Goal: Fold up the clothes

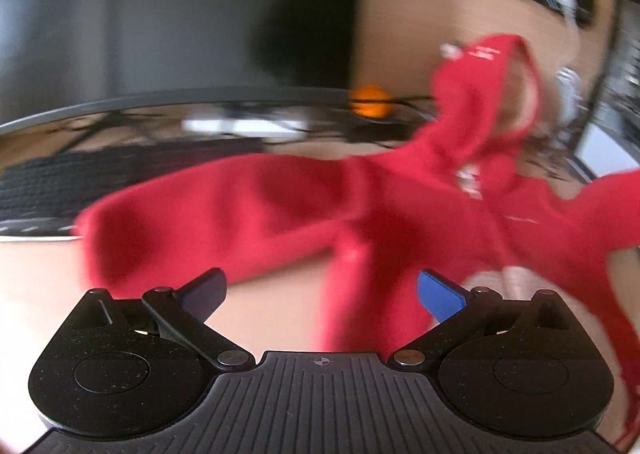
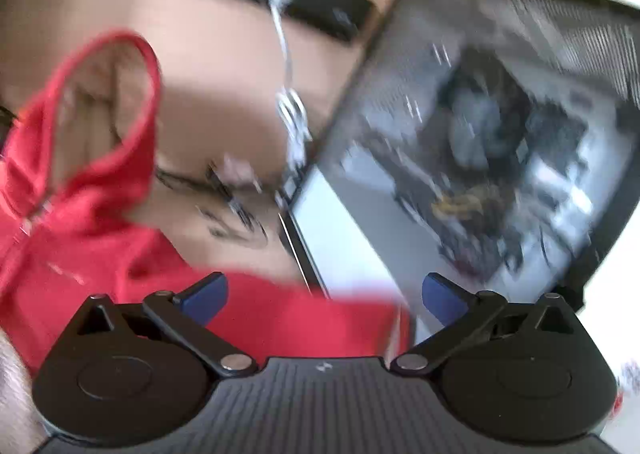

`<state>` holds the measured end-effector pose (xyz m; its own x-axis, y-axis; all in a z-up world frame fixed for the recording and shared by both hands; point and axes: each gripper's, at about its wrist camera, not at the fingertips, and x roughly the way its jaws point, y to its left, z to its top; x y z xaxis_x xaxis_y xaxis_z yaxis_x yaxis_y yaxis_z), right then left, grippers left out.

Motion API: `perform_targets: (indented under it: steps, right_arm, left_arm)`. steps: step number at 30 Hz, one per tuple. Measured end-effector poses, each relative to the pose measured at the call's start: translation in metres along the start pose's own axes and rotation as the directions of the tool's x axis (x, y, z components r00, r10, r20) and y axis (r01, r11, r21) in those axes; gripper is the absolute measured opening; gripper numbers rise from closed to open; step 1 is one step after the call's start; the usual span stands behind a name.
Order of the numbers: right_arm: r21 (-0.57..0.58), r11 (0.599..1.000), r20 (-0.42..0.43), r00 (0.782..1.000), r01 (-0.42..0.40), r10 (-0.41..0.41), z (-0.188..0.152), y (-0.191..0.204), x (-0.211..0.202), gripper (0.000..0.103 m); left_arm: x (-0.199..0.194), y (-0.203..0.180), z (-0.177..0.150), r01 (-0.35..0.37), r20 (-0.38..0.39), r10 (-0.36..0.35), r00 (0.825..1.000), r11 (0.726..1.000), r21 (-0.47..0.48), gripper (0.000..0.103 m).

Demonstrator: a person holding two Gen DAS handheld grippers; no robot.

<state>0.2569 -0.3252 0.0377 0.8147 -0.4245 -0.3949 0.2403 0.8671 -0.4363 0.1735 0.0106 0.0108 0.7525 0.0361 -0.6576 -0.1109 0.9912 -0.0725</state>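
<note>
A red zip hoodie (image 1: 360, 194) lies spread on the tan desk, one sleeve stretching left and its hood (image 1: 500, 74) at the far right. My left gripper (image 1: 322, 294) hovers open above the hoodie's lower part, with nothing between its blue fingers (image 1: 440, 294). In the right wrist view the same hoodie (image 2: 100, 214) fills the left side, its hood (image 2: 108, 102) opening upward. A red sleeve runs under my right gripper (image 2: 324, 294), which is open and holds nothing. Both views are blurred by motion.
A dark monitor (image 1: 160, 22) and a black keyboard (image 1: 100, 178) stand at the desk's far left, with an orange object (image 1: 370, 102) behind. An open laptop (image 2: 500, 126) sits right of the hoodie, with a white cable (image 2: 288, 86) and black cables (image 2: 232, 210) between.
</note>
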Motion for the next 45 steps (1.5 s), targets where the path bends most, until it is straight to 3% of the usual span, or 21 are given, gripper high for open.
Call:
perform_targets:
  steps: [5, 9, 17, 19, 21, 22, 24, 25, 28, 30, 32, 34, 36, 38, 41, 45]
  right_arm:
    - [-0.100, 0.988, 0.123, 0.984, -0.116, 0.128, 0.045, 0.018, 0.007, 0.103]
    - [-0.187, 0.961, 0.205, 0.949, -0.203, 0.240, 0.096, 0.043, 0.031, 0.103]
    - [-0.238, 0.893, 0.123, 0.900, -0.382, 0.418, 0.153, 0.111, 0.128, 0.103]
    - [-0.273, 0.904, 0.109, 0.924, -0.328, 0.367, 0.159, 0.133, 0.151, 0.103]
    - [-0.308, 0.932, 0.171, 0.952, -0.192, 0.253, 0.159, 0.149, 0.160, 0.103]
    - [-0.309, 0.943, 0.238, 0.949, -0.127, 0.206, 0.159, 0.151, 0.155, 0.103]
    - [-0.277, 0.958, 0.397, 0.900, -0.069, 0.179, 0.164, 0.143, 0.130, 0.103]
    - [-0.259, 0.963, 0.465, 0.865, -0.073, 0.190, 0.171, 0.137, 0.114, 0.103]
    - [-0.203, 0.972, 0.625, 0.749, -0.116, 0.220, 0.201, 0.123, 0.071, 0.103]
    - [-0.159, 0.972, 0.685, 0.689, -0.173, 0.235, 0.220, 0.116, 0.048, 0.103]
    - [-0.155, 0.961, 0.695, 0.666, -0.230, 0.271, 0.228, 0.117, 0.038, 0.103]
    - [-0.250, 0.935, 0.632, 0.689, -0.250, 0.353, 0.227, 0.135, 0.042, 0.103]
    - [-0.351, 0.905, 0.523, 0.752, -0.239, 0.401, 0.217, 0.160, 0.055, 0.103]
    - [-0.420, 0.873, 0.422, 0.798, -0.248, 0.429, 0.203, 0.176, 0.067, 0.103]
    - [-0.431, 0.853, 0.330, 0.828, -0.295, 0.453, 0.183, 0.175, 0.075, 0.103]
    - [-0.314, 0.863, 0.222, 0.853, -0.396, 0.472, 0.158, 0.145, 0.074, 0.103]
  left_arm:
    - [0.028, -0.033, -0.010, 0.084, -0.076, -0.082, 0.994, 0.996, 0.026, 0.103]
    - [0.049, -0.036, -0.023, 0.093, -0.165, -0.097, 0.981, 0.995, -0.035, 0.103]
    - [0.049, -0.039, -0.042, 0.034, -0.174, -0.046, 0.984, 0.997, -0.072, 0.103]
    - [0.049, -0.038, -0.040, 0.018, -0.190, -0.036, 0.981, 0.995, -0.096, 0.103]
    - [0.049, -0.040, -0.037, -0.001, -0.214, -0.021, 0.977, 0.994, -0.105, 0.103]
    - [0.048, -0.042, -0.037, -0.016, -0.232, -0.006, 0.973, 0.996, -0.092, 0.103]
    - [0.042, -0.046, -0.041, -0.042, -0.261, 0.021, 0.965, 0.996, -0.075, 0.103]
    - [0.039, -0.047, -0.043, -0.051, -0.270, 0.030, 0.962, 0.996, -0.073, 0.103]
    - [0.031, -0.048, -0.048, -0.076, -0.285, 0.045, 0.957, 0.992, -0.098, 0.103]
    - [0.032, -0.051, -0.046, -0.097, -0.294, 0.063, 0.954, 0.990, -0.101, 0.103]
    - [0.035, -0.053, -0.044, -0.120, -0.303, 0.083, 0.949, 0.987, -0.108, 0.103]
    - [0.038, -0.054, -0.041, -0.140, -0.309, 0.097, 0.946, 0.983, -0.119, 0.103]
    - [0.039, -0.055, -0.040, -0.142, -0.307, 0.099, 0.947, 0.982, -0.122, 0.103]
    - [0.038, -0.054, -0.039, -0.123, -0.299, 0.081, 0.951, 0.985, -0.124, 0.103]
    - [0.035, -0.050, -0.040, -0.084, -0.286, 0.044, 0.957, 0.988, -0.129, 0.103]
    - [0.032, -0.046, -0.043, -0.043, -0.279, 0.013, 0.960, 0.994, -0.101, 0.103]
